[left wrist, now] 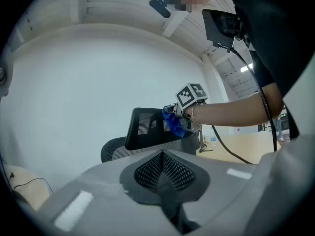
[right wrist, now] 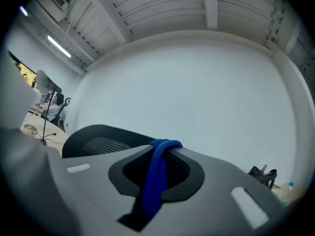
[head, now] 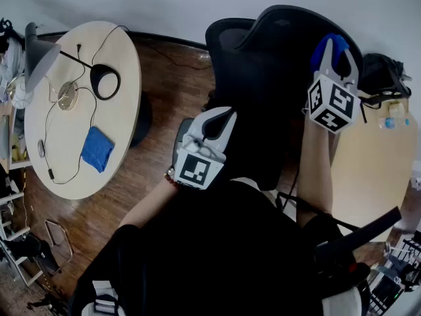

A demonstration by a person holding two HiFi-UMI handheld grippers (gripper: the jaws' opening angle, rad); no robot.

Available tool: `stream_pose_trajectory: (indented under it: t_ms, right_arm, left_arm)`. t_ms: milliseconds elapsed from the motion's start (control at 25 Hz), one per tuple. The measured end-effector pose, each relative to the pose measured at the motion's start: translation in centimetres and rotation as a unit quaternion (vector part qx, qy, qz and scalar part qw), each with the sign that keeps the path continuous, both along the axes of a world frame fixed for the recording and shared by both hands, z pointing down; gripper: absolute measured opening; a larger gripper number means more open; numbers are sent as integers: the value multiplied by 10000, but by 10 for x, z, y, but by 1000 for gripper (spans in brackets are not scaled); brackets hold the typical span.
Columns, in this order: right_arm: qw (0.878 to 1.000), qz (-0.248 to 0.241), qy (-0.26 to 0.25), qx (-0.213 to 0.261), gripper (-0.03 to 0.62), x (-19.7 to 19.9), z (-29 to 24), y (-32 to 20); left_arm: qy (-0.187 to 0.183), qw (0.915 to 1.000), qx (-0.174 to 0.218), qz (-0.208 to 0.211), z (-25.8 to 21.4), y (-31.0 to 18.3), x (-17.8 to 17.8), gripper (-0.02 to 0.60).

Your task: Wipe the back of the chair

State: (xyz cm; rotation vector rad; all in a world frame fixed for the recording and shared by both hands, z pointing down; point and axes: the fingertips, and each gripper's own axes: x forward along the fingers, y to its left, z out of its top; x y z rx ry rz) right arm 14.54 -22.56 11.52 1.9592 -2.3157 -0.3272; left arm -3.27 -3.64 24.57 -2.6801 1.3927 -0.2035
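Round light-wood table at left, grey desk lamp on it w/ black ring base, thin black cables, folded blue cloth nr table edge, dark wood floor, white wall, black bag far right.

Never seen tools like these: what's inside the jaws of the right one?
A blue cloth is pinched in the right gripper, folded over the jaw tips, up by the top of the black chair. The jaws cover its lower end, so how much is clamped is hidden.
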Motion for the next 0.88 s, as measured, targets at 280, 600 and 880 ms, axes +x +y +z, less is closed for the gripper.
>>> stream_pose_trajectory:
  t_ms: [280,600,880]
  right_arm:
    - [9974,-683,-220,-1,43,-58,-7,-5]
    - [9870,-1601,-133,27,43,-135,-12,8]
    - [9735,-2272,-275,45,43,-166,-17,23]
  left_arm:
    - [-13,9998,-132,119,-8,8,-10,6]
    - [18,10000,-2,4,-17,12,-29,6]
    - [15,9997,86,-215,-24,24,-35,6]
